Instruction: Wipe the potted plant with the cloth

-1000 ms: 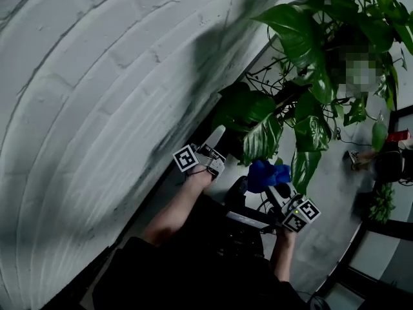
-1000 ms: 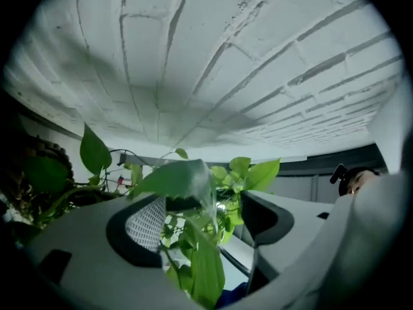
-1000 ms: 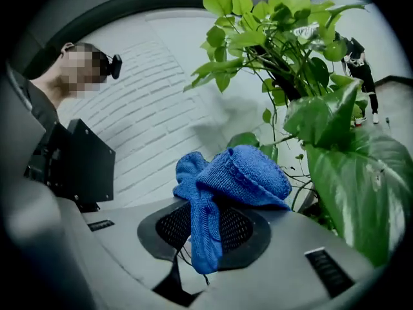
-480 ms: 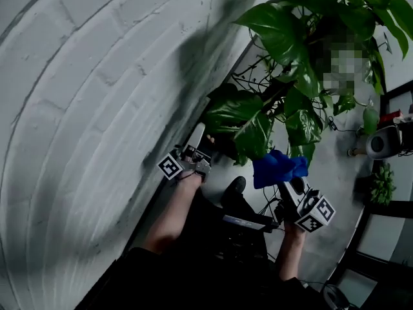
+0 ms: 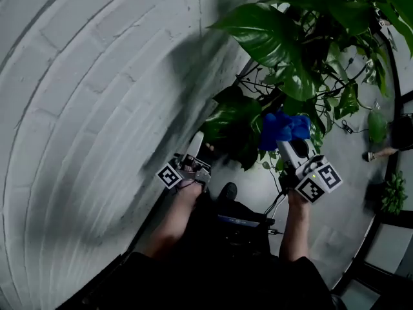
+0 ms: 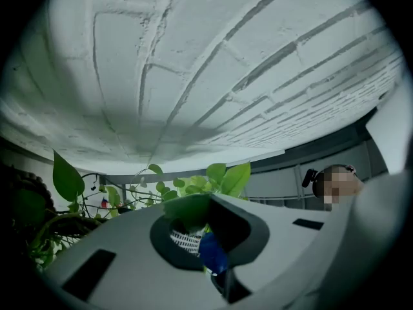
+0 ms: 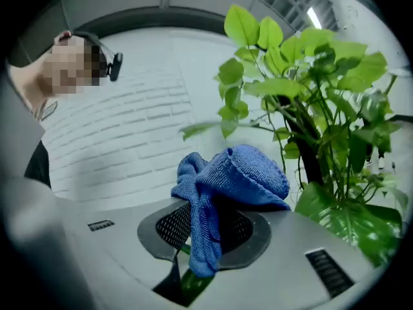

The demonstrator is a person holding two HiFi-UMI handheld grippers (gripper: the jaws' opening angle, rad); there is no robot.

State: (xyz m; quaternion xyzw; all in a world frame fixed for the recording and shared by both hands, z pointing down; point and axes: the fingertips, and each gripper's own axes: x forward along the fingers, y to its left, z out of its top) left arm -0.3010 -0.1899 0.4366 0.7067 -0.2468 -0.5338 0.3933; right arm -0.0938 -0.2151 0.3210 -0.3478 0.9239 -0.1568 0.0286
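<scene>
The potted plant (image 5: pixel 271 37) has big dark green leaves and stands by the wall. My left gripper (image 5: pixel 197 139) points up at its lowest leaves. In the left gripper view its jaws (image 6: pixel 197 228) are shut with a green leaf (image 6: pixel 187 210) pinched between them. My right gripper (image 5: pixel 288 144) is shut on a bunched blue cloth (image 5: pixel 282 128), which it holds up against the lower foliage. In the right gripper view the cloth (image 7: pixel 235 173) bulges over the jaws, and the plant (image 7: pixel 310 89) is just beyond on the right. The pot is hidden under the leaves.
A white brick wall (image 5: pixel 97 108) fills the left side, close to the left gripper. A black shoe (image 5: pixel 227 190) and cables lie on the grey floor below. A smaller plant (image 5: pixel 392 192) and a dark frame stand at the right edge.
The left jaws went from open to shut at the leaf edge. The right gripper rose with the cloth, from below the foliage up into the lower leaves.
</scene>
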